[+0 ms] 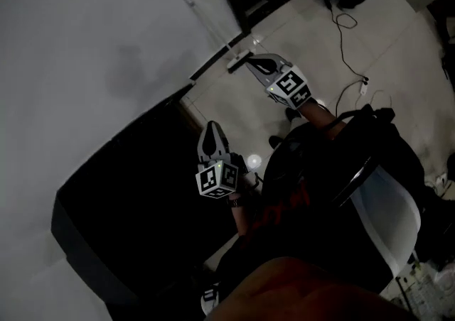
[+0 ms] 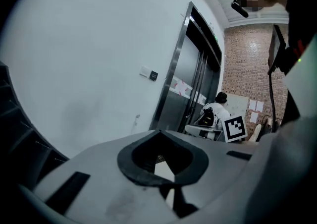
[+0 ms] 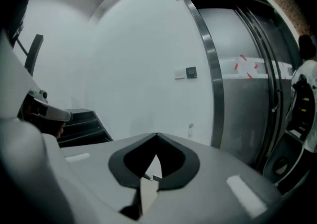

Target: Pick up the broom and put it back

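The broom [image 1: 207, 26] leans against the white wall, a thin pale handle with its small head [image 1: 237, 64] on the floor by the skirting. My right gripper [image 1: 252, 63] hovers just right of that head; its jaws are shut with nothing between them, and whether it touches the head I cannot tell. In the right gripper view the jaws [image 3: 156, 135] meet at a point and the broom's handle top [image 3: 190, 128] shows beyond them against the wall. My left gripper [image 1: 211, 129] is lower in the head view, over the dark steps, its jaws [image 2: 158, 132] together and empty. The handle top [image 2: 136, 118] also shows there.
Dark steps [image 1: 121, 199] fill the lower left beside the wall. Metal lift doors [image 3: 247, 84] stand right of the broom. A white chair [image 1: 387, 216] and a dark bag [image 1: 334, 163] sit close at my right. Cables [image 1: 346, 35] trail over the tiled floor.
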`<state>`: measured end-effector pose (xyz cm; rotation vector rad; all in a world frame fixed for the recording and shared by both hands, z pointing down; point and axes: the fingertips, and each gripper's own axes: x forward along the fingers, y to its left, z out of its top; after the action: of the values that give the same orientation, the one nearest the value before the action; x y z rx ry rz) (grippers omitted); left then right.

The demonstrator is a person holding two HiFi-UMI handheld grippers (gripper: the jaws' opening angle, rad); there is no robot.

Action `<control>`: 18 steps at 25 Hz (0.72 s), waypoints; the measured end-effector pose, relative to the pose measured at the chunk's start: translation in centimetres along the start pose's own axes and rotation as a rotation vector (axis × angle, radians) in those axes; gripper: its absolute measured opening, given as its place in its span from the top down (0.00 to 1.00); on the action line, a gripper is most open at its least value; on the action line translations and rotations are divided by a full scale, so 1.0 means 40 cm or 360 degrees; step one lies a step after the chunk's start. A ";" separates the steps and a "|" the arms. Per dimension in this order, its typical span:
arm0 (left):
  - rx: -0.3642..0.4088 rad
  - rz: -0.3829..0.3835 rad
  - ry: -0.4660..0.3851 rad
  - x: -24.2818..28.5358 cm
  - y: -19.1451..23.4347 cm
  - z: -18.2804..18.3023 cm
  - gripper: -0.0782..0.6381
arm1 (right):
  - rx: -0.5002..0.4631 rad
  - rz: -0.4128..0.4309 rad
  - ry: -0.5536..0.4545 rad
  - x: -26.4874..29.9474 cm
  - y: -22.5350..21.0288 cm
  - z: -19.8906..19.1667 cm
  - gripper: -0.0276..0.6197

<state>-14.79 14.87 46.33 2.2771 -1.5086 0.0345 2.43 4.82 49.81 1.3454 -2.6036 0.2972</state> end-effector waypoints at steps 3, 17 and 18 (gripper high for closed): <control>-0.0034 0.0062 -0.0140 0.018 -0.064 0.043 0.88 | -0.0068 0.0134 -0.0022 -0.028 -0.004 0.042 0.96; 0.0087 0.0084 -0.0182 0.032 -0.221 0.079 0.88 | -0.0146 0.0305 -0.0065 -0.154 0.025 0.116 0.96; 0.0087 0.0098 -0.0171 0.039 -0.202 0.088 0.88 | -0.0151 0.0311 -0.0060 -0.141 0.028 0.125 0.96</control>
<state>-7.65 14.97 40.91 2.3075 -1.6509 -0.0300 4.30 8.54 43.42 1.0786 -2.7472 0.1757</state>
